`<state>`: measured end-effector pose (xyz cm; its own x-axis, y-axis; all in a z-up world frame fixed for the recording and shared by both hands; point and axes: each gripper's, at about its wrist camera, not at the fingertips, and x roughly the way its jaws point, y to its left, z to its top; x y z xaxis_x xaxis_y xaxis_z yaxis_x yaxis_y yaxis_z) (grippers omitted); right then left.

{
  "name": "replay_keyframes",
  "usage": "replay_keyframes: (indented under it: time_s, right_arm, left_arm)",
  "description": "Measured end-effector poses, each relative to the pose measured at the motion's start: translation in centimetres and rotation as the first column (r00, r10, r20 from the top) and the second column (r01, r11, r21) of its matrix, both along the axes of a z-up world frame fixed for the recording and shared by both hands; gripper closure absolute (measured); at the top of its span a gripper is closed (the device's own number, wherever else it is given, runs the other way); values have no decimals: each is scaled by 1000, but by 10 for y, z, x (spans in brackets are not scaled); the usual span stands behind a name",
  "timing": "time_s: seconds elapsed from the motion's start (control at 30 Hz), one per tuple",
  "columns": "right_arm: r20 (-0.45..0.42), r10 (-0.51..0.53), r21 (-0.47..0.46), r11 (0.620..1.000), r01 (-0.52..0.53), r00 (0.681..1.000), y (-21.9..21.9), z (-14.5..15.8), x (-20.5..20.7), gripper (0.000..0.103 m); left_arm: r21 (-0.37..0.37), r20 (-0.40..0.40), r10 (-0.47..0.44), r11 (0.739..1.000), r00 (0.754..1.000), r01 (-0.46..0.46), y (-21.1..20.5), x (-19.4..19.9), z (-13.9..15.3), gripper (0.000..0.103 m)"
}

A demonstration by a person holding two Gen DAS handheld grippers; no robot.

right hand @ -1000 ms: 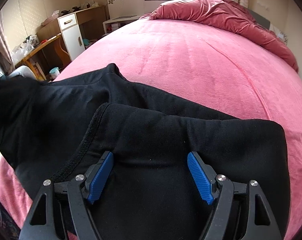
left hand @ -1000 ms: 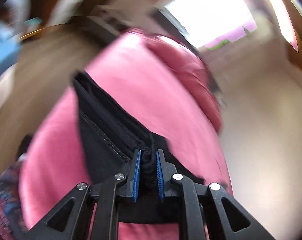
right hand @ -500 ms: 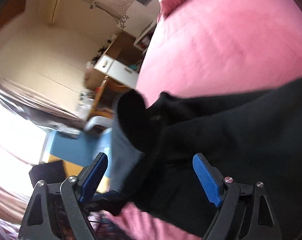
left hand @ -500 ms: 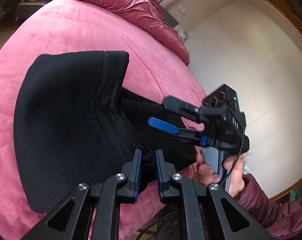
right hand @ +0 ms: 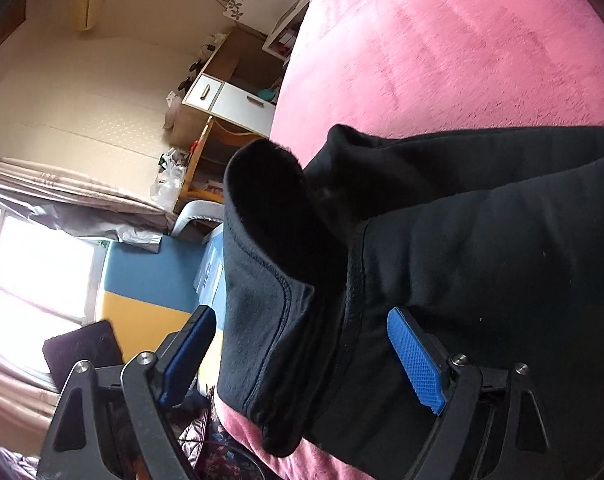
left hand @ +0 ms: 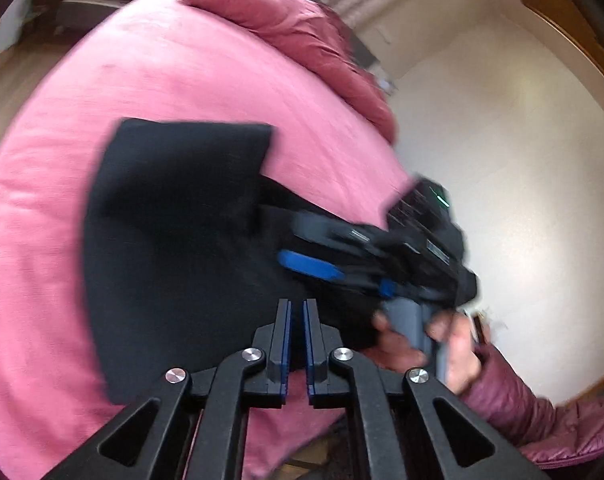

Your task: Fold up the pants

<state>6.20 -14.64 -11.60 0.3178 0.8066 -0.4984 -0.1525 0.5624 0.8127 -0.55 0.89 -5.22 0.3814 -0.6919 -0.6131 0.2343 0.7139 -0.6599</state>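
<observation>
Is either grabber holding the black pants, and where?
The left gripper pinches the black pants at their near edge. The right gripper is open, holding nothing.

A pink bed (right hand: 462,40) spreads ahead of the right hand-held gripper, with a crumpled dark pink quilt (left hand: 302,40) lying at its far end, seen beyond the left one. Up and left of the right hand-held gripper stands a wooden desk (right hand: 222,60) with a white drawer unit (right hand: 230,100), clutter on top. Nearer, to its left, are a blue and yellow panel (right hand: 150,284), a bright window (right hand: 34,276) and a bunched curtain (right hand: 62,192). A cream wall (left hand: 522,180) lies right of the left hand-held gripper.
</observation>
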Motion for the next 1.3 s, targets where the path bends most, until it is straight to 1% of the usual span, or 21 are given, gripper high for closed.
replay_keyframes:
  time_s: [0.07,0.13,0.17,0.23,0.27,0.3,0.37,0.43,0.5,0.6,0.67,0.77,0.83,0.93,1.1,1.17,1.2,1.23,1.27,1.3]
  right_arm:
    - [1,-1,12,1000,1,1000,1,-2,-2,14]
    - [-4,-4,23,1000,4,1000,-2,-3,-3,14]
    - [-5,-3,28,1000,3,1000,-5,-3,-4,14]
    - [-11,8,44,999,-7,1000,-7,-3,-8,14]
    - [-12,17,49,999,-16,1000,-8,-2,-9,14]
    - [-13,26,56,998,-25,1000,-8,-1,-10,14]
    - [-19,44,70,997,-43,999,-7,0,-12,14]
    - [-27,76,86,994,-73,997,-6,0,-15,14]
    - [-37,98,90,991,-95,994,-3,-1,-17,14]
    - [-58,116,105,988,-109,992,3,-3,-16,14]
    - [-83,142,138,982,-130,986,8,-3,-13,14]
    - [-93,182,139,976,-168,979,17,0,-13,14]
    - [-100,197,142,973,-182,975,22,-1,-11,14]
    - [-99,192,122,976,-180,976,29,-4,-8,14]
    - [-74,181,15,984,-180,981,52,-8,7,15]
    - [-52,169,-52,984,-172,984,62,-6,14,27]
    - [-36,171,-92,980,-174,985,64,-6,15,46]
    - [-31,173,-126,976,-175,984,66,-6,16,70]
    - [-33,175,-170,969,-178,984,68,-7,17,81]
    - [-34,174,-181,967,-178,984,68,-7,17,83]
  left_arm:
    - [66,1,70,995,998,-70,16,4,-1,93]
    - [125,-9,130,984,992,-128,25,13,-5,91]
    - [141,-15,153,979,988,-150,30,16,-6,90]
    - [202,-37,215,958,976,-203,40,22,-12,86]
    - [229,-50,241,947,969,-223,44,24,-15,86]
    - [241,-67,266,940,962,-243,48,26,-20,86]
    - [239,-105,304,932,947,-273,55,27,-28,86]
    - [258,-122,330,921,936,-291,59,28,-36,86]
    - [269,-125,341,916,932,-299,62,27,-39,86]
    - [264,-128,348,915,929,-306,68,27,-40,85]
    - [263,-117,338,917,934,-299,74,23,-38,84]
    - [266,-116,318,923,941,-279,74,23,-37,81]
    - [277,-115,315,921,942,-274,69,25,-41,81]
    - [269,-111,306,925,946,-268,66,25,-41,81]
    - [256,-107,283,934,953,-249,62,24,-42,81]
    - [253,-110,284,935,953,-249,64,24,-44,81]
    - [254,-111,287,934,952,-252,64,25,-44,81]
    - [255,-112,290,933,950,-255,66,26,-44,81]
    - [255,-111,294,932,949,-259,67,26,-44,80]
    - [247,-112,295,933,949,-261,69,27,-43,80]
